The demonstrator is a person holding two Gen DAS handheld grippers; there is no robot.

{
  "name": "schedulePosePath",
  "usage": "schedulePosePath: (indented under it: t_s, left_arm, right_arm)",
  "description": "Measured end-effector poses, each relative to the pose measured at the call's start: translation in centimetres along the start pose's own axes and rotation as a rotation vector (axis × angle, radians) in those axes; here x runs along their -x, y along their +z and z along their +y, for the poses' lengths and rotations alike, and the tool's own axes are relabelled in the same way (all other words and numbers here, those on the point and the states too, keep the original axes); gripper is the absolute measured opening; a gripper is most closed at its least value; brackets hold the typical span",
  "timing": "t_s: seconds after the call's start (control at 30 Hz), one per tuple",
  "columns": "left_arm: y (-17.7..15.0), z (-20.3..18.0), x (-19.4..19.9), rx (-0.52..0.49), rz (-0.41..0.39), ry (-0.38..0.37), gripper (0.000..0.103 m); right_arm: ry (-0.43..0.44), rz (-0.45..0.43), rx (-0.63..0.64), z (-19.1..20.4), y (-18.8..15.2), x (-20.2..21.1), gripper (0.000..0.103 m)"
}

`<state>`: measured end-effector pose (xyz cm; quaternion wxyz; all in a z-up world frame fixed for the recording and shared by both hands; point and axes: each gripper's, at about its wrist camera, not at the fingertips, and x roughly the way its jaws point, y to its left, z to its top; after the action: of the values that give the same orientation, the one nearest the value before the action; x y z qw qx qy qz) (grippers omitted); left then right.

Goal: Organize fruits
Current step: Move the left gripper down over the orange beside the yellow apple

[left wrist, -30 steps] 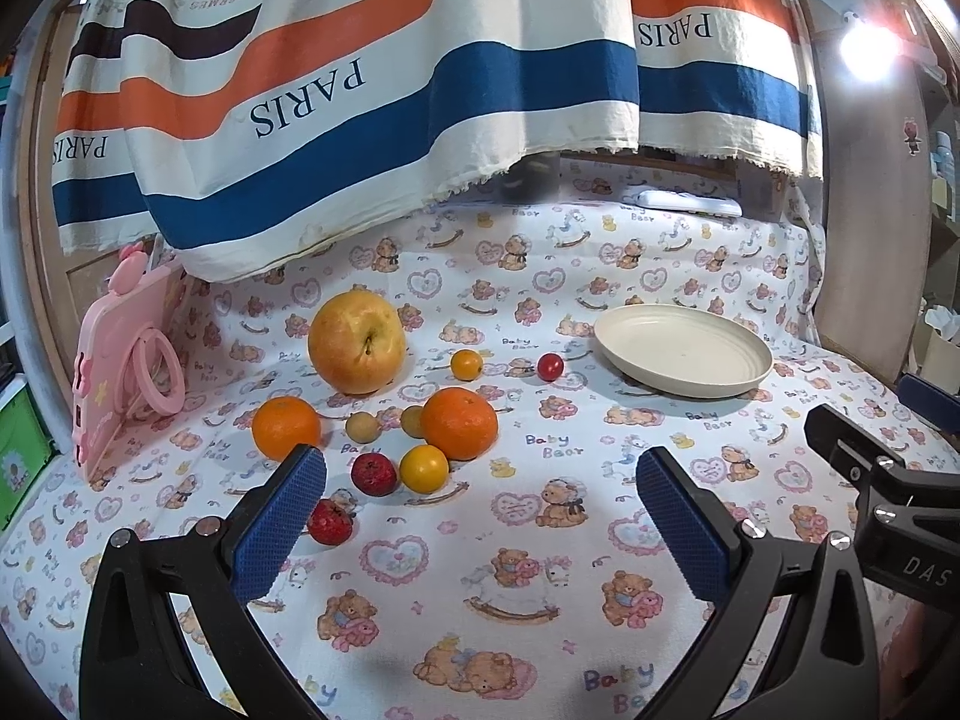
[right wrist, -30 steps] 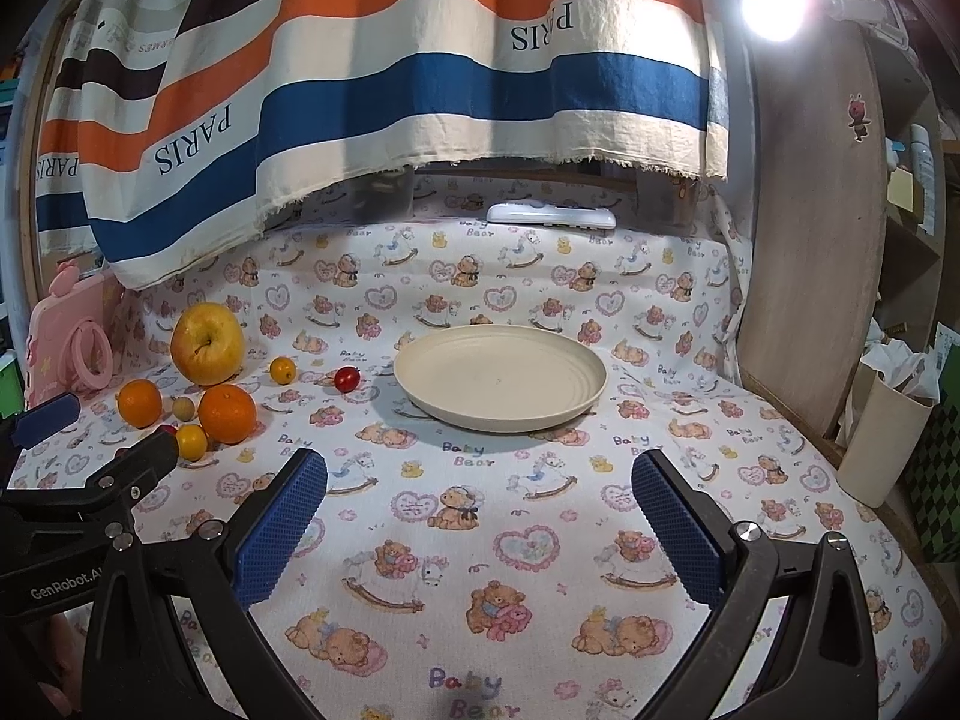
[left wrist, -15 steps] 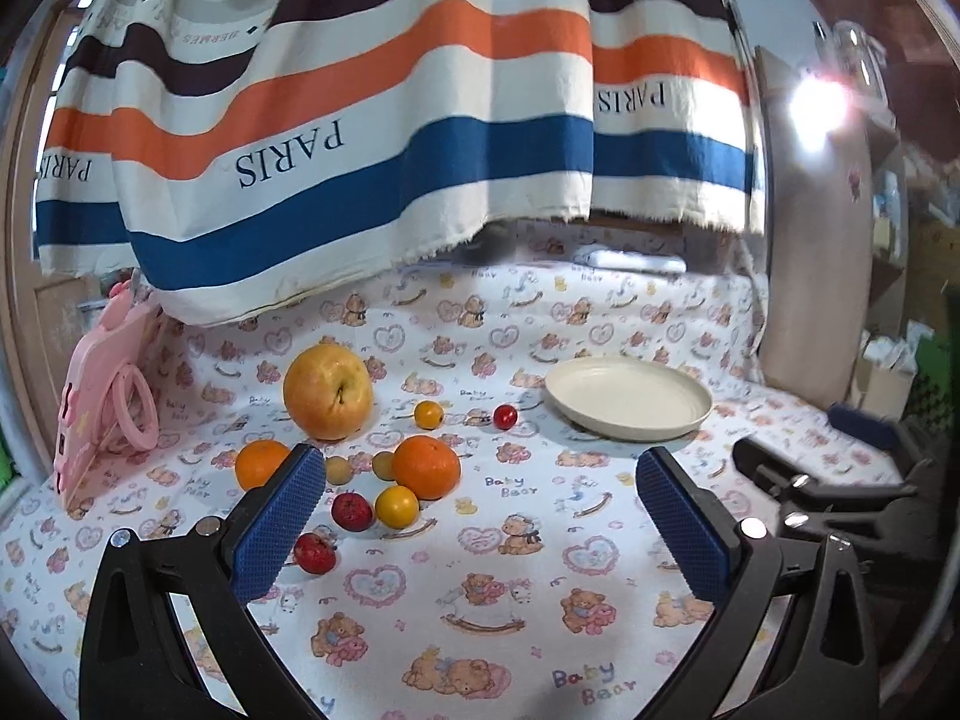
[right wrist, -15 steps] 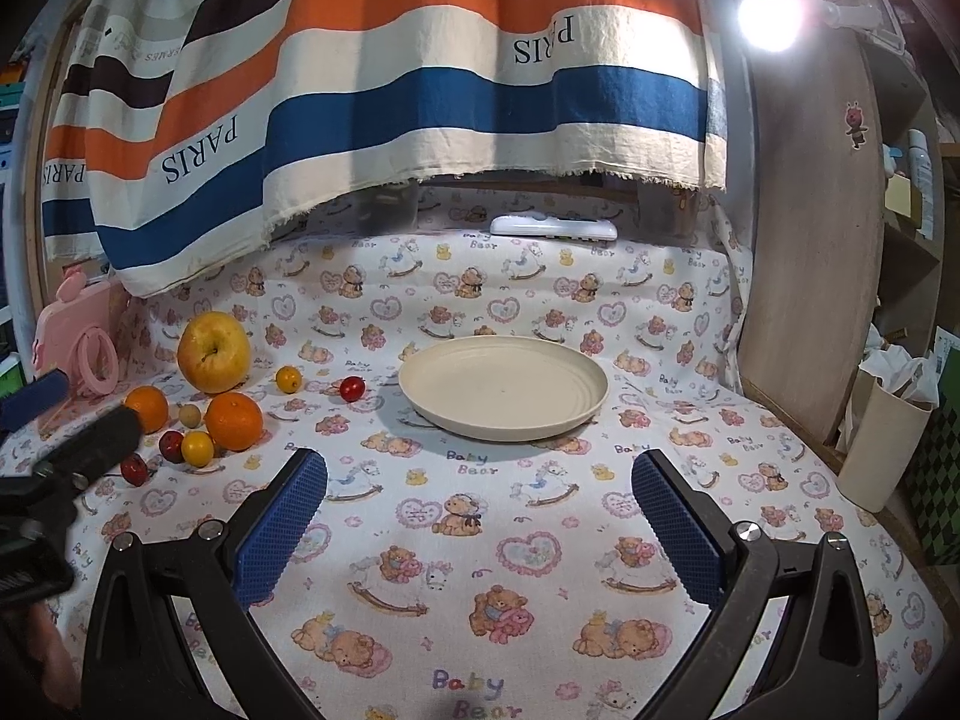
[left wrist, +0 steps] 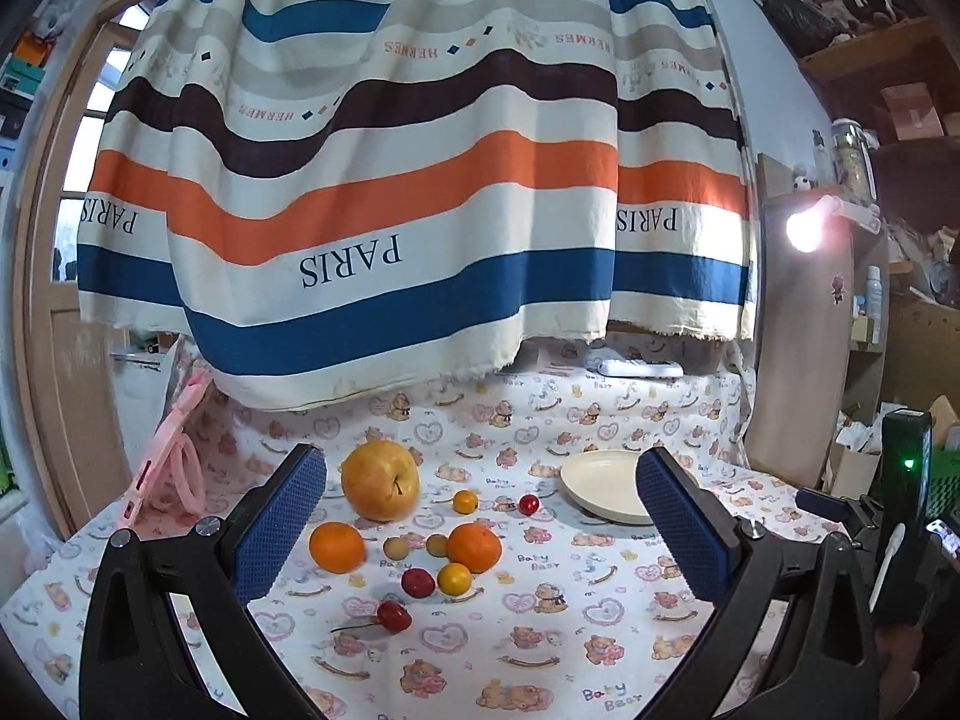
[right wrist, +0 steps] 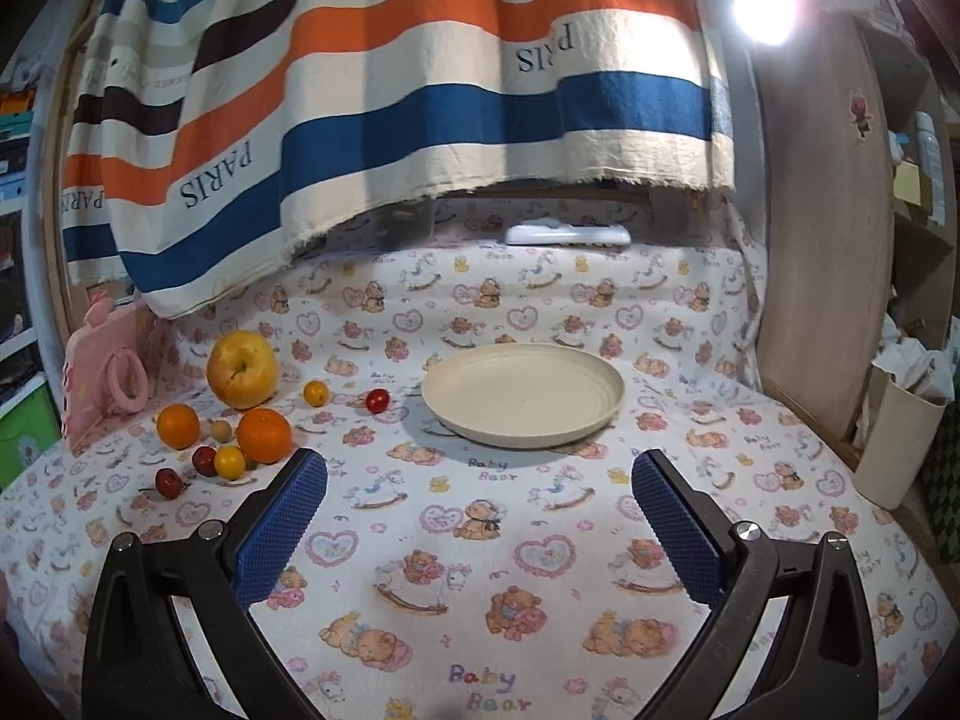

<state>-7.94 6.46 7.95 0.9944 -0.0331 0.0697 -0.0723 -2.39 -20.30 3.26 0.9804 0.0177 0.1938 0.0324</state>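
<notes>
A big yellow apple (left wrist: pixel 380 481) (right wrist: pixel 242 368) leads a cluster of fruit on the bear-print cloth: two oranges (left wrist: pixel 336 546) (right wrist: pixel 263 435), small yellow, red and tan fruits, and a cherry (left wrist: pixel 394 615) nearest me. A lone red cherry tomato (right wrist: pixel 377 400) lies between the cluster and the empty cream plate (right wrist: pixel 522 394) (left wrist: pixel 594 483). My left gripper (left wrist: pixel 480 522) hangs open above the cloth, facing the fruit. My right gripper (right wrist: pixel 480 516) is open too, in front of the plate. Neither holds anything.
A striped PARIS cloth (left wrist: pixel 384 228) hangs over the back of the table. A pink tablet case (right wrist: pixel 105 375) leans at the left. A white remote (right wrist: pixel 567 235) lies at the back. A wooden panel (right wrist: pixel 822 240) and a paper bag (right wrist: pixel 900 438) stand on the right.
The left gripper has tilted up and pulled back, so the fruit now sits lower and smaller in its view. The right gripper has moved slightly closer to the plate. Both stay open.
</notes>
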Motion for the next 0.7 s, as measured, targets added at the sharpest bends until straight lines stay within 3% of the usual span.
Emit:
schedulePosePath:
  t_s: [0.13,0.3,0.47,0.57,0.7]
  left_arm:
    - [1.2,0.3,0.1,0.004,-0.001,-0.027,0.103]
    - [2.8,0.2,-0.8,-0.029,0.031,-0.037,0.103]
    - [4.7,0.4,-1.3,-0.021,-0.022,-0.042,0.103]
    - [5.8,0.1,-1.8,-0.064,-0.07,0.0,0.103]
    - [7.2,0.0,-3.0,-0.094,-0.102,0.037,0.103]
  right_arm:
    - [-0.03,-0.036,0.025,0.1,1.7,1.4,0.103]
    - [0.023,-0.047,0.025,0.6,4.5,2.6,0.103]
    - [-0.046,-0.08,-0.006,1.0,8.0,2.6,0.103]
    - [0.011,-0.11,-0.036,0.7,10.0,2.3,0.103]
    - [0.078,-0.081,-0.053,0.7,12.2,0.9,0.102]
